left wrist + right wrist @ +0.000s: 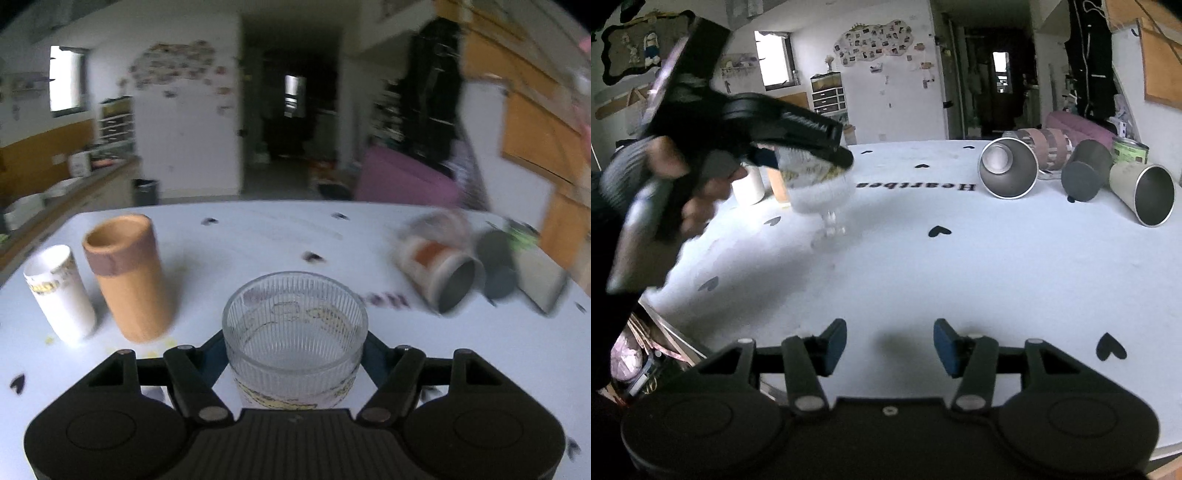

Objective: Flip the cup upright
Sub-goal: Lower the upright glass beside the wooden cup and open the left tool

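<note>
My left gripper [295, 354] is shut on a ribbed clear glass cup [295, 325] with a yellow printed band, mouth facing away from the camera. In the right wrist view the same glass cup [816, 181] hangs blurred in the left gripper [798, 147] above the white table [923, 266]. My right gripper [890, 345] is open and empty, low over the table's near edge.
An orange-brown cup [127, 277] and a white cup [59, 293] stand at the left. Several cups lie on their sides at the right: a steel mug [1008, 168], a dark cup [1084, 171], a beige steel tumbler [1143, 192]. A green tin [1130, 149] stands behind.
</note>
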Motion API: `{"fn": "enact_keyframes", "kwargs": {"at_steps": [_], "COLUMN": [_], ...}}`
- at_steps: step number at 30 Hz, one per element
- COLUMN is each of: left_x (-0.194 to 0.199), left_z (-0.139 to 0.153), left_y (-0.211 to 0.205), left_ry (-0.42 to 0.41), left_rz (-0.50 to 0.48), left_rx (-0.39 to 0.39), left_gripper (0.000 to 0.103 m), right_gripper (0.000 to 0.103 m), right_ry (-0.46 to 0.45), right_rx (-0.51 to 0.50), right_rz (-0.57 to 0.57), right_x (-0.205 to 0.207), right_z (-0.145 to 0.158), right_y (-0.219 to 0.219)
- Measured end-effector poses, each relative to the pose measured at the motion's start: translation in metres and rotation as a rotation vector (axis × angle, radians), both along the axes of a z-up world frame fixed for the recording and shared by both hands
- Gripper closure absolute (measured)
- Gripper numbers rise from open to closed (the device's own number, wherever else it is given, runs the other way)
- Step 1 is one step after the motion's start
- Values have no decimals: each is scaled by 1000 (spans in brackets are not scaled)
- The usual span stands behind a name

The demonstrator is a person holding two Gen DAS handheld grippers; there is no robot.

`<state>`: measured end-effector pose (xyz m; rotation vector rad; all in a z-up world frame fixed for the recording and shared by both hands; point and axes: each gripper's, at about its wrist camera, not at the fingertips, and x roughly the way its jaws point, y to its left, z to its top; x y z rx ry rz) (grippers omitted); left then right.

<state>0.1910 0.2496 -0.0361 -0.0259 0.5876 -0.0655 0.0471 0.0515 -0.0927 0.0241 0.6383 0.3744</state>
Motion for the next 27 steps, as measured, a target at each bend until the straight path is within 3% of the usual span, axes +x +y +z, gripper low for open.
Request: {"fn": "enact_keyframes", "kwargs": {"at_steps": [6, 17, 27], "left_x": [43, 80, 90], "left_z": [0, -1, 3], "left_y": [21, 34, 41], "left_ry": [-24, -50, -38], "left_rz": [100, 234, 252], "left_rx": [-44, -33, -22], "left_gripper": [29, 29, 29], "right_gripper": [50, 50, 48], "right_ry": [8, 17, 13], "right_rx": [-1, 1, -5], "right_rz": [-21, -32, -35], "right_x": [0, 0, 0], "right_z": [-3, -6, -5], "right_y": [-7, -12, -12]}}
